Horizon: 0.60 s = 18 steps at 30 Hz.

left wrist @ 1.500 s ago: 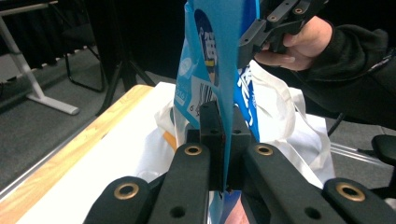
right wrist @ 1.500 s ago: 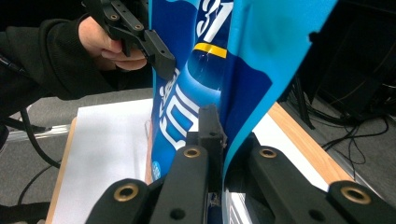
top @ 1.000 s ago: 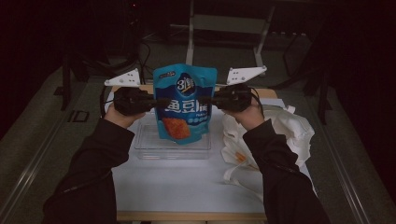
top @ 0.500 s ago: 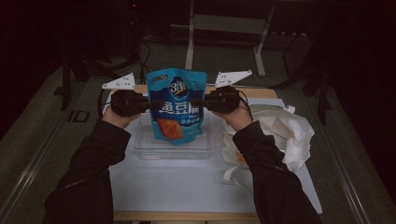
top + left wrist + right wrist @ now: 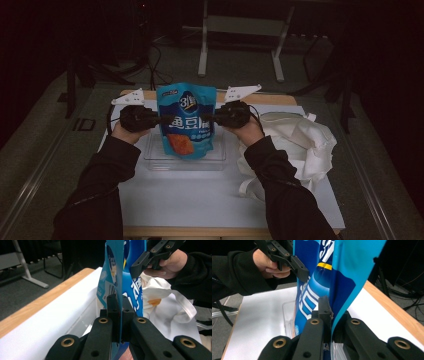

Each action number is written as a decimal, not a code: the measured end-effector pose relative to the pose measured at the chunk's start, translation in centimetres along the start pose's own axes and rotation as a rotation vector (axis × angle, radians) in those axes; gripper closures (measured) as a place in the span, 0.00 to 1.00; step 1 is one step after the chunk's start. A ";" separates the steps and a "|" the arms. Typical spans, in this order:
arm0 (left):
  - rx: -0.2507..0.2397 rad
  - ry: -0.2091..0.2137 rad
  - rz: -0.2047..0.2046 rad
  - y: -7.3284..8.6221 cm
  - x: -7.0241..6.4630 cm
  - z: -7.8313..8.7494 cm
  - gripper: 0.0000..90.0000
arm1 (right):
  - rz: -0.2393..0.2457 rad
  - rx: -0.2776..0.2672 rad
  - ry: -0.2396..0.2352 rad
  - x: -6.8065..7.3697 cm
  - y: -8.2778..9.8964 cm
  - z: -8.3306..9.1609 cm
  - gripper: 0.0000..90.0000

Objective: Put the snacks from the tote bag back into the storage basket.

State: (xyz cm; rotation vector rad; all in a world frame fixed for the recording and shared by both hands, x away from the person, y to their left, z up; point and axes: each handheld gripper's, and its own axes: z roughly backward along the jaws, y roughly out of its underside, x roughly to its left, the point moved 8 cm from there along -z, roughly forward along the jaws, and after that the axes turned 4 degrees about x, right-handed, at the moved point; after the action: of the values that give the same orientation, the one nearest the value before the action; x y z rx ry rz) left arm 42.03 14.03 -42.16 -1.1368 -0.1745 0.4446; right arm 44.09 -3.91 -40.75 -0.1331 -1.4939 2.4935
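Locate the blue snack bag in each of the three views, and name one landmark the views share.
High view: blue snack bag at centre, above the clear tray.
Left gripper view: upper centre, its edge pinched.
Right gripper view: centre to upper right.
Shared landmark: the table's wooden edge.

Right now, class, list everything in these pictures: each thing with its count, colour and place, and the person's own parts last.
snack bag: one, blue with an orange patch, held upright by its side edges over the tray.
tray: one, clear plastic, on the white sheet mid-table.
white sheet: one, white, covering most of the table.
table: one, wooden edge showing at the far side.
cloth bag: one, white, crumpled on the table to the right of the tray.
left gripper: one, black, shut on the snack bag's left edge.
right gripper: one, black, shut on its right edge.
sleeves: two, black.
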 end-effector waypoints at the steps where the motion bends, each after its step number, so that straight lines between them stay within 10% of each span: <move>1: 0.004 0.003 0.002 0.2 0.0 -0.1 1.00 | -0.002 0.003 -0.003 0.1 0.2 -0.1 0.98; 18: 0.042 0.047 0.038 3.4 -0.6 -1.3 1.00 | -0.038 0.038 -0.027 0.8 3.8 -1.4 0.98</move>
State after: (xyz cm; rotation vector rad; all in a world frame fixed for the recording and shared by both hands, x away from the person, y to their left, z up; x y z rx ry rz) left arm 41.09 13.85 -45.78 -1.1100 -0.1023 0.4531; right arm 42.98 -4.28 -44.75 -0.0649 -1.4444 2.5019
